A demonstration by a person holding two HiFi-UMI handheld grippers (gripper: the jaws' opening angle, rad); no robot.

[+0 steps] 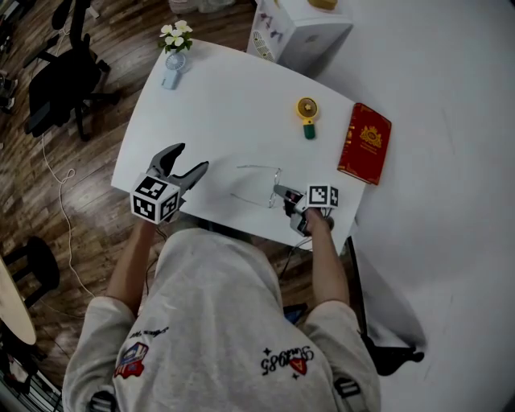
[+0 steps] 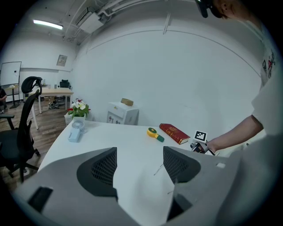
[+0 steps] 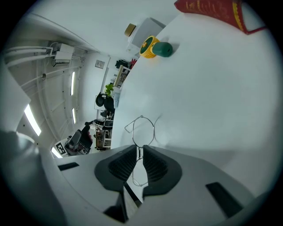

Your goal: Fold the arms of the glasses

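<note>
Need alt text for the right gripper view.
The right tool has its jaws pinched on thin wire-frame glasses at the bridge, one lens lying ahead on the white table. A yellow-and-green gadget and a red book lie farther off.

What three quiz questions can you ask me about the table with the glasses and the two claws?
1. True or false: the left claw is holding something.
2. What colour is the book? A) blue B) red C) green
3. Fill in the blank: the right claw pinches the ____.

Key: 1 false, it is open and empty; 2 B; 3 glasses.
</note>
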